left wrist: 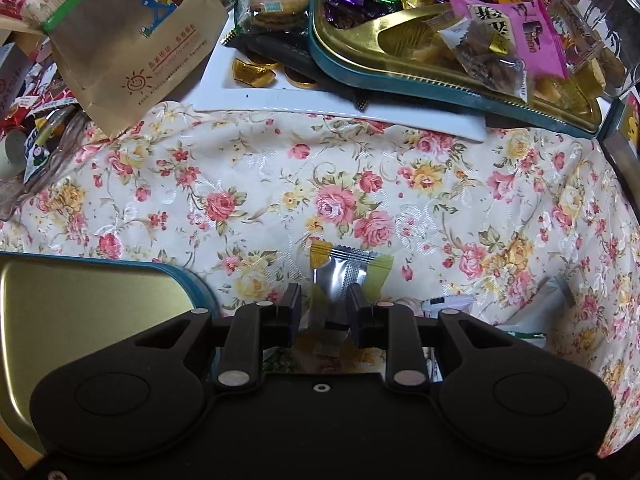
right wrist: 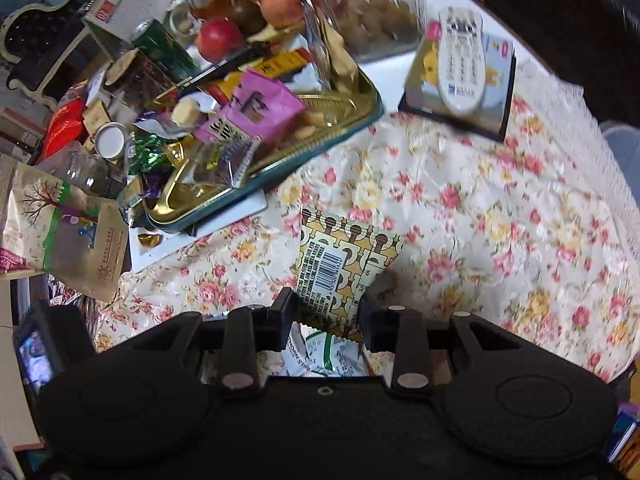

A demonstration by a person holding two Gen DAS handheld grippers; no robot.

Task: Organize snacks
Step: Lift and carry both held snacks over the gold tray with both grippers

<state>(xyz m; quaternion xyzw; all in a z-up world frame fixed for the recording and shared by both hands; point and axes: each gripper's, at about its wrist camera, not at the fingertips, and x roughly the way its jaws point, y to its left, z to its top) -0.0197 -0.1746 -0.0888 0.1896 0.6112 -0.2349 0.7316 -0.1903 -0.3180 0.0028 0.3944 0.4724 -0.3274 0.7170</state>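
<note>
Left wrist view: we held the left gripper [left wrist: 324, 300] low over the floral tablecloth [left wrist: 248, 200], its jaws narrowed on a silver wrapper with yellow-green ends [left wrist: 347, 270].
Beside it: an empty gold tin lid [left wrist: 80, 300] lay just left of our gripper.
Far side: the gold tray [left wrist: 360, 40] sat heaped with sweets, a pink packet [left wrist: 520, 28] among them, overlapping a white plate [left wrist: 280, 100]; a brown paper bag [left wrist: 132, 40] leaned to the left.
Right wrist view: our right gripper [right wrist: 326, 308] was clamped on a tan patterned packet with a barcode [right wrist: 344, 264], raised above the cloth.
Below it: a white and green packet [right wrist: 320, 354] lay under the jaws.
Far corner: a white remote [right wrist: 462, 60] rested on a box.
</note>
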